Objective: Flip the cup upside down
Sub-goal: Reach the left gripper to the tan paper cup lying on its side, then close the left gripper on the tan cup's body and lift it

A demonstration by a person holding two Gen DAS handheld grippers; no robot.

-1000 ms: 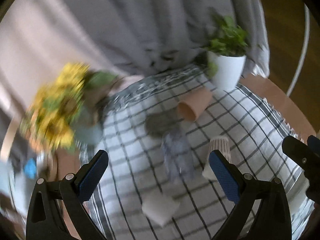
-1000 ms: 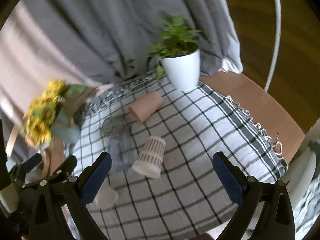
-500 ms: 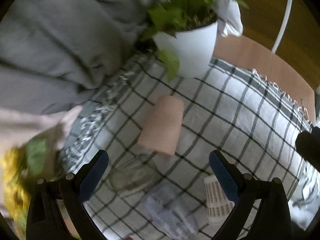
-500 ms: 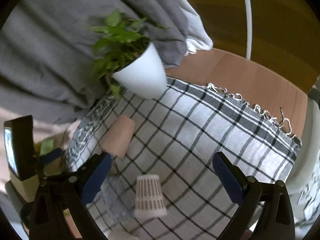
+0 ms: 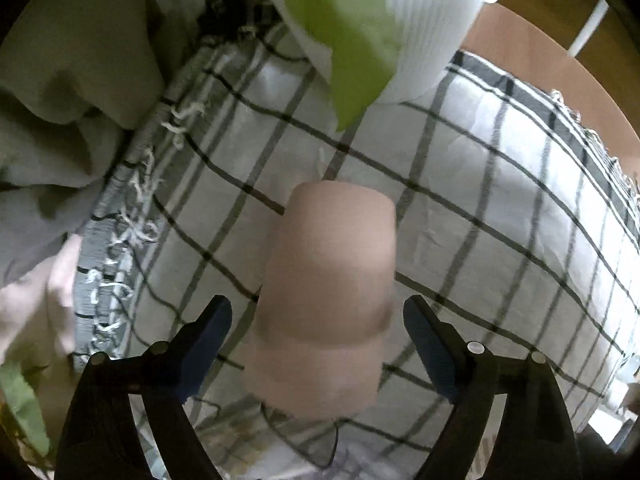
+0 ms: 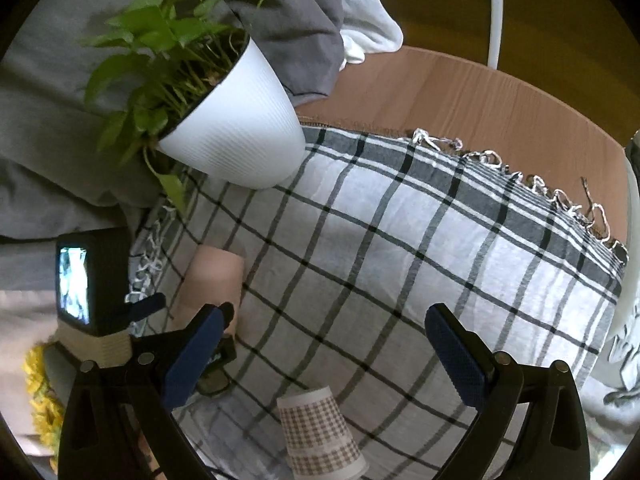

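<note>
A plain pink-tan cup (image 5: 324, 300) lies on its side on the checked cloth (image 5: 500, 240), base pointing away from me. My left gripper (image 5: 318, 328) is open, its blue pads either side of the cup's rim end, not touching it. In the right wrist view the same cup (image 6: 210, 284) lies at the left, with the left gripper (image 6: 188, 312) and its camera body around it. My right gripper (image 6: 324, 344) is open and empty above the cloth. A checked paper cup (image 6: 320, 432) stands upside down below it.
A white ribbed plant pot (image 6: 236, 132) with green leaves stands at the back of the cloth, close behind the pink cup (image 5: 380, 24). Grey fabric (image 6: 60, 160) is bunched at the left. Bare wooden table (image 6: 460, 92) lies beyond the fringe. Yellow flowers (image 6: 40, 396) are at lower left.
My left gripper has moved forward and down until the pink cup lies between its open fingers. My right gripper has swung toward the back right of the cloth.
</note>
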